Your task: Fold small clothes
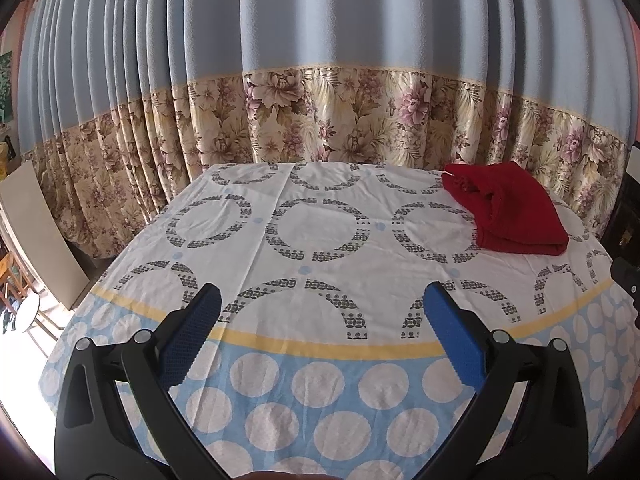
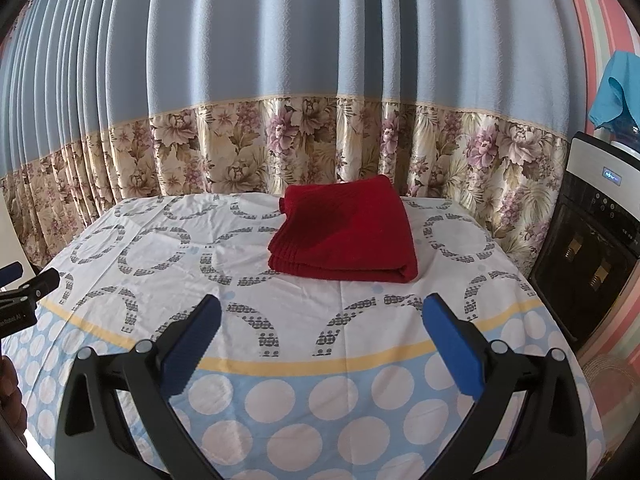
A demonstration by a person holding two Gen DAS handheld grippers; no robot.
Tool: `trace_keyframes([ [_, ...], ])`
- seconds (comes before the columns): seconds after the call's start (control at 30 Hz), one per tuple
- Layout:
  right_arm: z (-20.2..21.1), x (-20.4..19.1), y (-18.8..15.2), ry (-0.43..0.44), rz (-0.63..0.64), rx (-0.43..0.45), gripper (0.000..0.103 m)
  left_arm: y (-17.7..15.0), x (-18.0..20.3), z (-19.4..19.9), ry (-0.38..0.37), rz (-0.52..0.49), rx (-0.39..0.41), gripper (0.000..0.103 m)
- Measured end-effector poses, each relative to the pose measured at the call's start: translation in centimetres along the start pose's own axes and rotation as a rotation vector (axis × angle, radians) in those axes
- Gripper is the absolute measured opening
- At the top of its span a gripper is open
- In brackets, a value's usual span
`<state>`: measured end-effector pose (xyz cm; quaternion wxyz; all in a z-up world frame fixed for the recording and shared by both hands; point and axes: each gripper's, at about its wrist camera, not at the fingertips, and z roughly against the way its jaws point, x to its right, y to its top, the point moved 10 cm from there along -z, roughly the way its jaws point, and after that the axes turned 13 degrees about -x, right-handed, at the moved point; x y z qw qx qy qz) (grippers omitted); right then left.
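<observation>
A red knitted garment (image 2: pixel 344 232) lies folded into a thick rectangle near the far edge of the table; in the left wrist view the garment (image 1: pixel 508 210) sits at the far right. My right gripper (image 2: pixel 322 308) hovers open over the near part of the table, short of the garment, with nothing between its blue pads. My left gripper (image 1: pixel 322 296) is open too, empty, over the near middle of the table, well left of the garment. The left gripper's tip (image 2: pixel 24 280) shows at the left edge of the right wrist view.
A patterned cloth (image 2: pixel 304 364) with grey rings, a yellow band and blue-white dots covers the table. A blue and floral curtain (image 2: pixel 280 80) hangs right behind it. A water dispenser (image 2: pixel 592 248) stands at the right. A pale board (image 1: pixel 44 236) leans at the left.
</observation>
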<state>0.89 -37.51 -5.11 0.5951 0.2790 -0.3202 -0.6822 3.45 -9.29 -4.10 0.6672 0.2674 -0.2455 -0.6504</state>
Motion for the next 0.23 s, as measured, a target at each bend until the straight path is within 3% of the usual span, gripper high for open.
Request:
trace_keyframes([
  [0.23,0.08,-0.16,-0.10,0.004,0.002,0.002,0.101,-0.09,0.37,0.29,0.001,-0.011,0.010,0.100],
])
